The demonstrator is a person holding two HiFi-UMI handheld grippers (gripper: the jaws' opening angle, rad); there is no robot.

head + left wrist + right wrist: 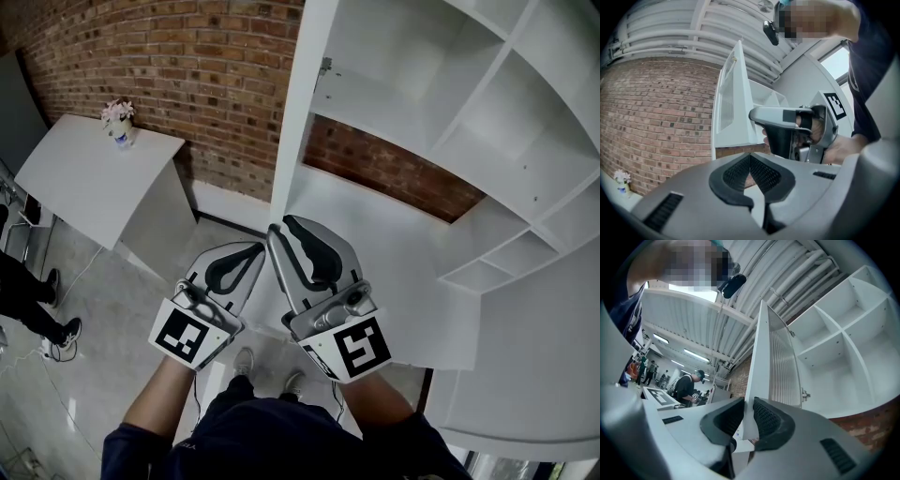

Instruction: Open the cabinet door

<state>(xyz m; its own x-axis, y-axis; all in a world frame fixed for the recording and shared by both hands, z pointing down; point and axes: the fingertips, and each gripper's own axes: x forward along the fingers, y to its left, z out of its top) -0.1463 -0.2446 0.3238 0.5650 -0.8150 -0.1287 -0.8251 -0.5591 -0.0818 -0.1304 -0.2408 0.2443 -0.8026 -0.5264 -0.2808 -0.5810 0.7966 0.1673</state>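
The white cabinet door [302, 103] stands swung out edge-on from the open cabinet [450, 122]. My right gripper [278, 228] is shut on the door's lower free edge. In the right gripper view the door [764, 357] runs upward from between the black pads [771, 420], which press on both its faces. Close at its left, my left gripper [260, 247] is shut and holds nothing. In the left gripper view its tips [750, 156] meet, with the door [733, 103] and the right gripper [787, 124] ahead.
White empty shelves [834, 348] fill the cabinet on the right. A brick wall [187, 66] is behind. A white table [94, 178] with a small flower pot [119, 122] stands at the left. A person's legs [28, 291] are at the far left, and people [689, 385] work in the background.
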